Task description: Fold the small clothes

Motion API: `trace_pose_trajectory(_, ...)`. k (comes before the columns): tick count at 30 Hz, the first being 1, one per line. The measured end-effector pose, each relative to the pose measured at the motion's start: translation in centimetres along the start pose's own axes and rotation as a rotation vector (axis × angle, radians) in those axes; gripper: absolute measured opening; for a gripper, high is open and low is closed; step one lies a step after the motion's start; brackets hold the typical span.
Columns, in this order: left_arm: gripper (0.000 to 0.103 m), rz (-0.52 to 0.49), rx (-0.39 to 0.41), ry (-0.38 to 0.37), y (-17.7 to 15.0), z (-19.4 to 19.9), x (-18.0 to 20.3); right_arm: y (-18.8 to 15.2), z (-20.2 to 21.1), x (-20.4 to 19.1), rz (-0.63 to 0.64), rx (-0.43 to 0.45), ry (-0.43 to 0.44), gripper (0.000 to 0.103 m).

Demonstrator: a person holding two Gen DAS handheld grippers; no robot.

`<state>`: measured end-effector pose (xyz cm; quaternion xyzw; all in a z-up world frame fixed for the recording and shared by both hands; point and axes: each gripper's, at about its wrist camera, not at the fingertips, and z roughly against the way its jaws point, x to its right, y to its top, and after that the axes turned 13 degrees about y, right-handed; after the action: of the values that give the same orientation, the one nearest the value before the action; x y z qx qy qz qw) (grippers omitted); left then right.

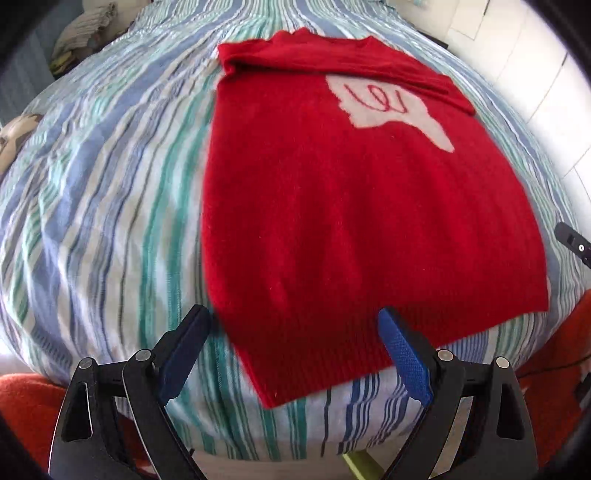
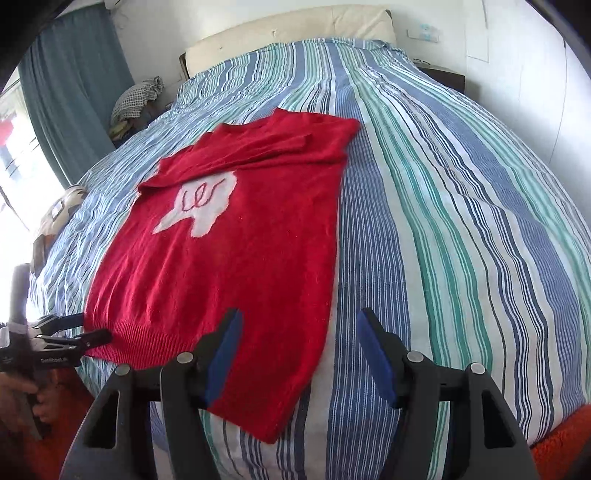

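A: One wide bed (image 2: 461,206) across nearly the whole right wrist frame, under a sheet striped blue, teal and white, faintly wrinkled.
B: Pale cushioned headboard (image 2: 295,29) along the top, white wall at upper right, teal curtain (image 2: 74,85) hanging at upper left beside a bright window.

A: Orange fuzzy blanket (image 1: 26,402) at lower left of the left wrist frame, below the mattress edge.
B: Checked grey cloth (image 2: 136,98) bunched at upper left, by the bed's far corner.

A: Red sweater (image 2: 229,266) flat on the sheet, left of centre; fine knit, ribbed hem toward the bottom of the frame, sleeves folded across the chest near the top.
B: Whitish irregular patch (image 2: 199,203) on the chest, red looping script inside it.

A: Left gripper (image 2: 96,332) at the lower-left edge, black fingers parted at the hem corner, nothing pinched.
B: Same in its own view (image 1: 295,325): wide apart, textured blue pads (image 1: 406,358), hem between the tips, ungrasped.

A: Right gripper (image 2: 301,328) at bottom centre, spread wide above the hem's other corner, holding nothing.
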<state>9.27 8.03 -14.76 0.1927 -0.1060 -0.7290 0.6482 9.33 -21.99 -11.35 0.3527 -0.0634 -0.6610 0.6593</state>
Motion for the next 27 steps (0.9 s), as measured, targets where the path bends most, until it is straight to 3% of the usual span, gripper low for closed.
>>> trace_pose_trajectory(5,0.094,0.065,0.125,-0.010,1.0,2.9,-1.0,0.0,0.7,-0.4,0.016,0.031,-0.013,0.064)
trace_pose_trajectory(7,0.095,0.071,0.137,0.000,1.4,2.8,-0.8,0.1,0.5,-0.5,0.019,0.026,-0.012,0.064)
trace_pose_trajectory(15,0.095,-0.001,0.016,0.051,0.4,-0.8,0.3,-0.5,0.3,0.1,0.001,0.013,-0.020,0.064)
trace_pose_trajectory(19,0.095,-0.009,0.021,0.055,-0.1,0.0,0.5,-0.5,0.5,0.7,-0.020,0.022,-0.027,0.064)
trace_pose_trajectory(27,0.095,0.146,0.196,0.031,0.0,3.6,-2.2,-0.4,1.1,0.8,-0.013,0.054,-0.048,0.064)
